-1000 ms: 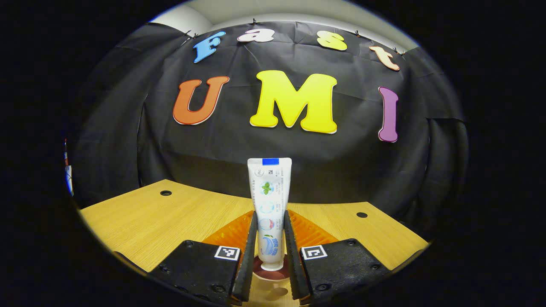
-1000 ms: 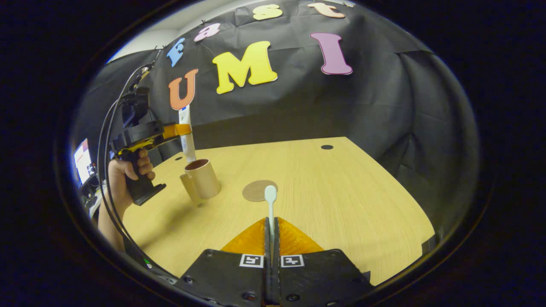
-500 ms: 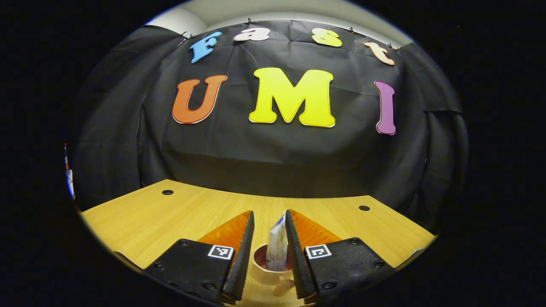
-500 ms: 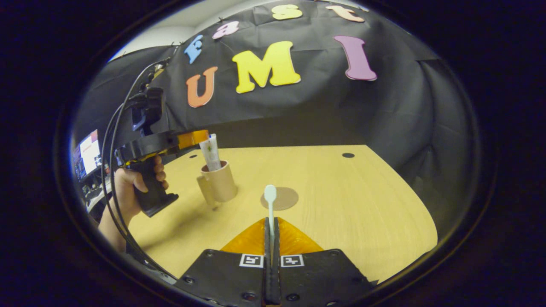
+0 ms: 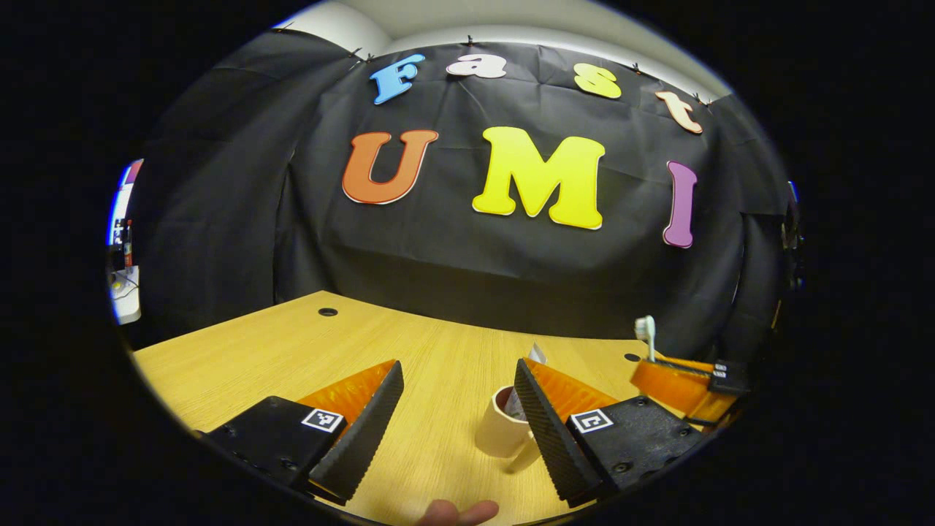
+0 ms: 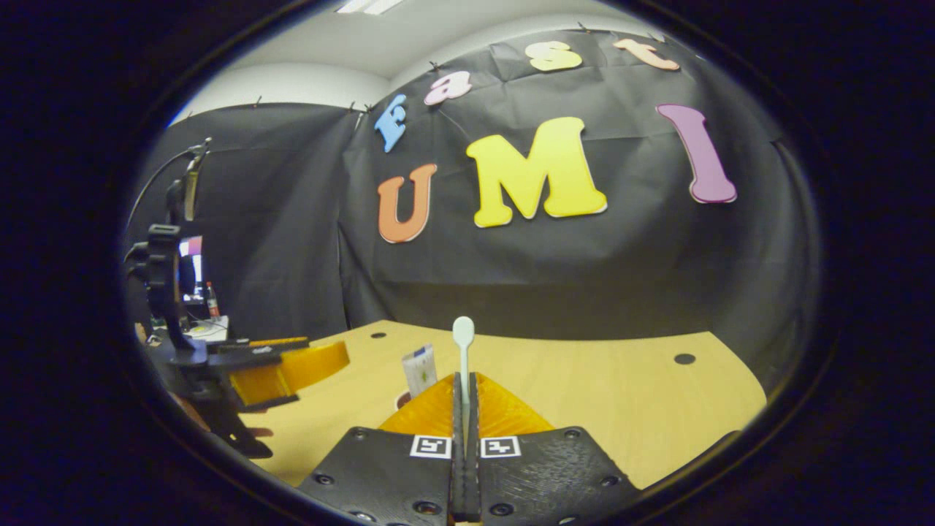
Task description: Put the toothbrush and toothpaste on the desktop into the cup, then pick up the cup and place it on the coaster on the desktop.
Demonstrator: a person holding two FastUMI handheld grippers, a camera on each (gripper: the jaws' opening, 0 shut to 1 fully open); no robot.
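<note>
In the left gripper view, the left tongs [image 5: 456, 409] stand wide open and hold nothing. The cup [image 5: 500, 435] stands on the wooden bench [image 5: 277, 358] just beside the right finger, with the toothpaste [image 5: 535, 355] inside it. Farther right, the right tongs [image 5: 661, 376] carry the toothbrush [image 5: 646, 332] upright. In the right gripper view, the right tongs [image 6: 464, 409] are closed tight on the toothbrush [image 6: 463, 351]; the toothpaste [image 6: 418, 370] stands just left of it, and the left tongs [image 6: 292, 369] hang over the bench's left edge.
</note>
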